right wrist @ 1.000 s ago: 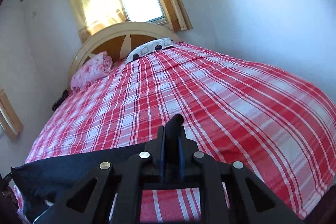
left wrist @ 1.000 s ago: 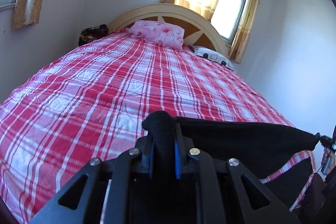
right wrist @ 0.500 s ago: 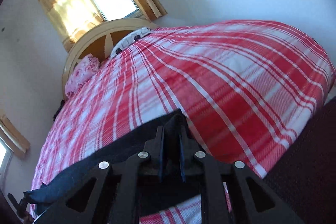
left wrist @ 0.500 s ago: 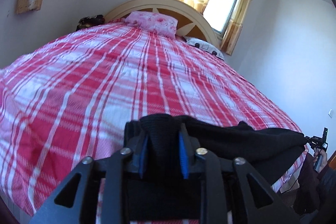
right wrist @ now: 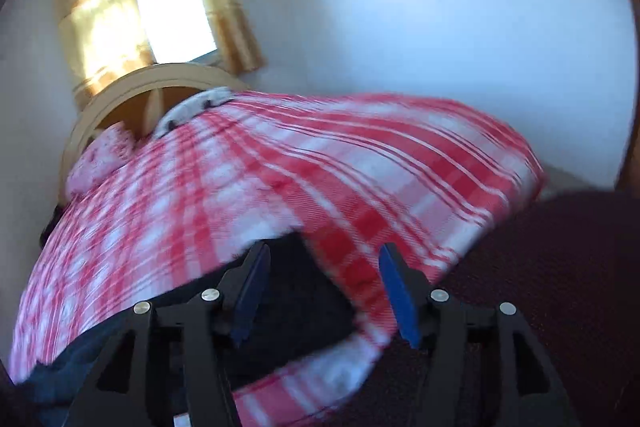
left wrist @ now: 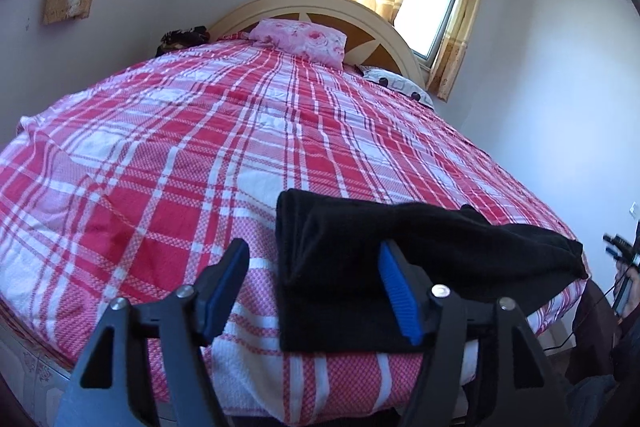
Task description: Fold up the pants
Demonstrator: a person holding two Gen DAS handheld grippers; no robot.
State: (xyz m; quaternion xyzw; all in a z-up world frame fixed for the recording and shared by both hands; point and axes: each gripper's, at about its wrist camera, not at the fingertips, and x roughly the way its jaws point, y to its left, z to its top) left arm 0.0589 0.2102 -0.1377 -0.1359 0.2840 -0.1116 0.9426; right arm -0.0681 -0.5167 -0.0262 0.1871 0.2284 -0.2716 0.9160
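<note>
The black pants lie along the near edge of the bed, spread from the middle to the right corner. My left gripper is open just in front of their left end, its blue pads apart and holding nothing. In the blurred right wrist view the pants lie at the bed's near edge, and my right gripper is open over their right end, empty. The right gripper also shows small at the far right of the left wrist view.
The bed has a red and white plaid sheet. A pink pillow and a spotted pillow lie by the cream headboard. A dark bundle sits at the far left. Dark floor is right of the bed.
Both grippers were shut on the pants and held them over the bed. Now both have opened and the pants lie on the sheet near the front edge.
</note>
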